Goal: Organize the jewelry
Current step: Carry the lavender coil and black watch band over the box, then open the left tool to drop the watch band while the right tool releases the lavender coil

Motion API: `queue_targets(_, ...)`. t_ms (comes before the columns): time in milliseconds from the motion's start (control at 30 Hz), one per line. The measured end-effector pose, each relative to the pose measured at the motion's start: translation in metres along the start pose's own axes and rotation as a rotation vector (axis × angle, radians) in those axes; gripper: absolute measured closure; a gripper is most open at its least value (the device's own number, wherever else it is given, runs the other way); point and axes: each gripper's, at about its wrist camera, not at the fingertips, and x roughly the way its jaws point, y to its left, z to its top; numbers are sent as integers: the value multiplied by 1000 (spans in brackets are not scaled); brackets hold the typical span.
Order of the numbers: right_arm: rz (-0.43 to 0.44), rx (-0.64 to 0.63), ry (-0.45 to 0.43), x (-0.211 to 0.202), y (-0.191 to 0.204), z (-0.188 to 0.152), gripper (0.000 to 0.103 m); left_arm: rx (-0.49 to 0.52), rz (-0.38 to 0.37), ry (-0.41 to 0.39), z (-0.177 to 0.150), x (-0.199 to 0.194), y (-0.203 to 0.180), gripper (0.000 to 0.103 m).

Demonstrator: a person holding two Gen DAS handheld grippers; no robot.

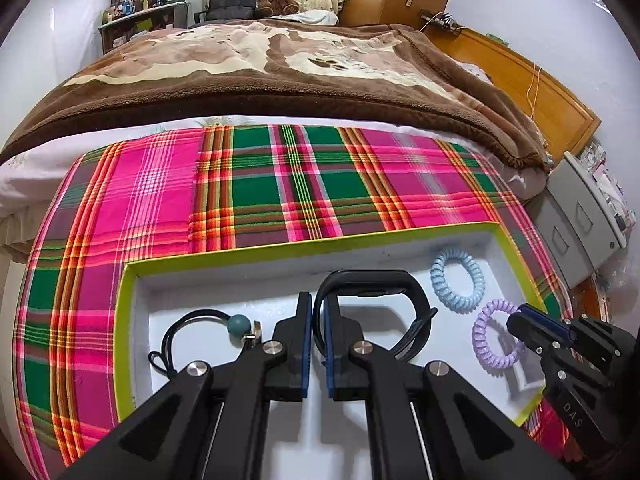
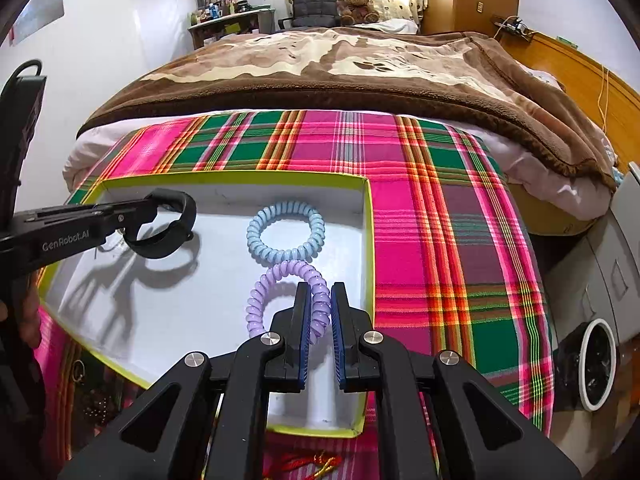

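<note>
A: What is nearest?

B: The left gripper (image 1: 319, 312), blue pads pinched on a smooth black wristband (image 1: 374, 286) raised above a white-floored tray (image 1: 256, 254) with a lime rim. The right gripper (image 2: 320, 300) is clamped on a ridged lilac coil hair tie (image 2: 280, 280).

A: What else is in the tray?

B: A pale blue coil tie (image 2: 286, 234) touches the lilac one. Left lies a thin black cord with a teal bead (image 1: 238, 325); the gripper partly hides it.

A: Beyond?

B: A pink-green plaid cloth (image 2: 420, 208), then a fuzzy brown blanket (image 2: 340, 64).
</note>
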Motion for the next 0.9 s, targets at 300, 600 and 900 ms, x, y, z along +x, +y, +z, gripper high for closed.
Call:
queue_targets(300,-18,-21,8,6,5,1,93,-9,11,20,0,10,2,97)
queue_targets(600,-32,-15,1,5,7,0,92,-33,-5,21,2,10,6,96)
queue_targets(900,-19,-4,-13,-1,5,0,86,-27,-3,6,0,2,3,80)
